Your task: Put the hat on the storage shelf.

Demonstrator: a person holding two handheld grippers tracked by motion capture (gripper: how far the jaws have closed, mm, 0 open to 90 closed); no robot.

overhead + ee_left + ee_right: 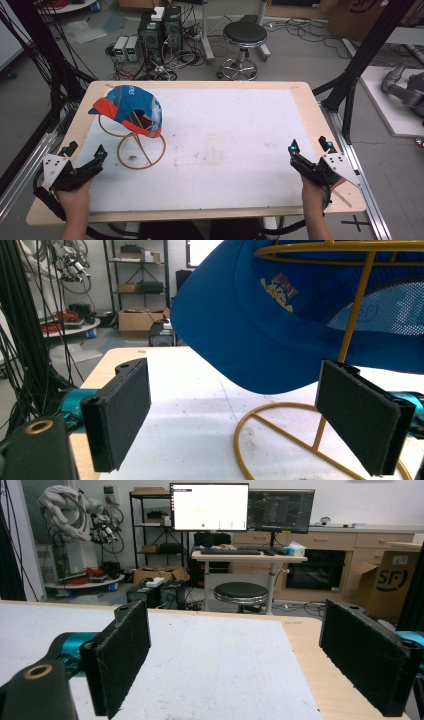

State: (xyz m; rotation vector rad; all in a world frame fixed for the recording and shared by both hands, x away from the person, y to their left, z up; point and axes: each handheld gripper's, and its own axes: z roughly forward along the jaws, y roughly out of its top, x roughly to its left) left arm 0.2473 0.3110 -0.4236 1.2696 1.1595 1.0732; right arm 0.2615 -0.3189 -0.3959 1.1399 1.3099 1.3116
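High view: one blue cap (131, 107) with an orange-red brim edge is seen perched on one yellow wire stand (141, 150) at about ten o'clock on the table (310, 125). Its long axis runs from ten to four o'clock, with the brim pointing toward ten. Two grippers are counted: the left gripper (85, 152) at eight o'clock, the right gripper (311, 146) at four o'clock, both spread and empty.

Left gripper view: the cap's blue brim (240, 325) is shown at twelve o'clock above wide-parted jaws, nothing held.

Right gripper view: bare table is framed between wide-parted, empty jaws.
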